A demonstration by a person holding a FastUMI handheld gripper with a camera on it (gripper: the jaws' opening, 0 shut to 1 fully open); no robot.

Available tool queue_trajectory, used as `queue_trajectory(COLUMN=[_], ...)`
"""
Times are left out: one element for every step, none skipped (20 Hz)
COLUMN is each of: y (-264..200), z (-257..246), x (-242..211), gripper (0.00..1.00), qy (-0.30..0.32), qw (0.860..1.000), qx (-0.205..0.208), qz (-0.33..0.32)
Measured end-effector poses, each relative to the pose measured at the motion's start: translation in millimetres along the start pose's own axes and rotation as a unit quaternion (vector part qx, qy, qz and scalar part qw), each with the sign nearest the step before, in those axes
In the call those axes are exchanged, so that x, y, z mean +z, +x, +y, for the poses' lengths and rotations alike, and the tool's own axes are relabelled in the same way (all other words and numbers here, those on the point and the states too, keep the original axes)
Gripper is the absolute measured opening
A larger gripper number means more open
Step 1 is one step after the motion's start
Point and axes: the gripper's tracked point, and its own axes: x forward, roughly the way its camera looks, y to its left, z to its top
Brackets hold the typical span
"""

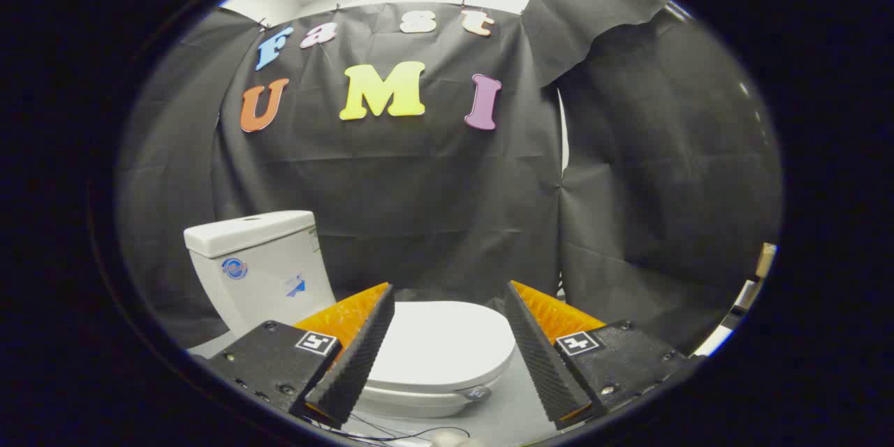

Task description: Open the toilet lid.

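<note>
In the gripper view, the gripper (449,297) has its two fingers (357,356) spread wide and holds nothing; the toilet lid (440,342) lies closed on the bowl, between and just beyond them; the white tank (258,262) stands behind, against the black cloth.

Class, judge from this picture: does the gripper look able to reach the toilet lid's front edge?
Probably yes: the gripper is open, the closed toilet lid lies between and beyond its fingers, with nothing between.
</note>
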Motion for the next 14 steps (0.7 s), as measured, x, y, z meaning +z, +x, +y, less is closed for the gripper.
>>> queue_trajectory(y=[0.1, 0.6, 0.2, 0.6, 0.3, -0.5, -0.9, -1.5, -1.9, -1.8, -2.5, -2.9, -2.9, -3.5], z=[-0.8, -0.5, -0.2, -0.9, -1.4, -1.2, -0.6, 0.3, 1.4, 2.3, 3.1, 4.0, 5.1, 5.9], x=[-0.4, -2.7, -3.8, -3.7, -2.5, -1.9, -1.2, -0.6, 0.4, -0.7, 0.0, -0.5, -0.3, -1.0], gripper=[0.99, 0.99, 0.99, 0.99, 0.99, 0.99, 0.99, 0.99, 0.99, 0.99, 0.99, 0.99, 0.99, 0.99], qy=[0.001, 0.0, -0.001, -0.001, -0.002, -0.002, -0.002, -0.003, -0.005, -0.007, -0.008, -0.007, -0.007, -0.007], qw=[1.0, 1.0, 1.0, 1.0, 1.0, 1.0, 1.0, 1.0, 1.0, 1.0, 1.0, 1.0, 1.0, 1.0], qx=[0.0, 0.001, 0.002, 0.002, 0.001, 0.001, 0.001, 0.001, 0.002, 0.002, 0.004, 0.005, 0.006, 0.007], qz=[0.002, 0.005, 0.007, 0.008, 0.008, 0.007, 0.006, 0.004, 0.003, 0.004, 0.004, 0.004, 0.005, 0.005])
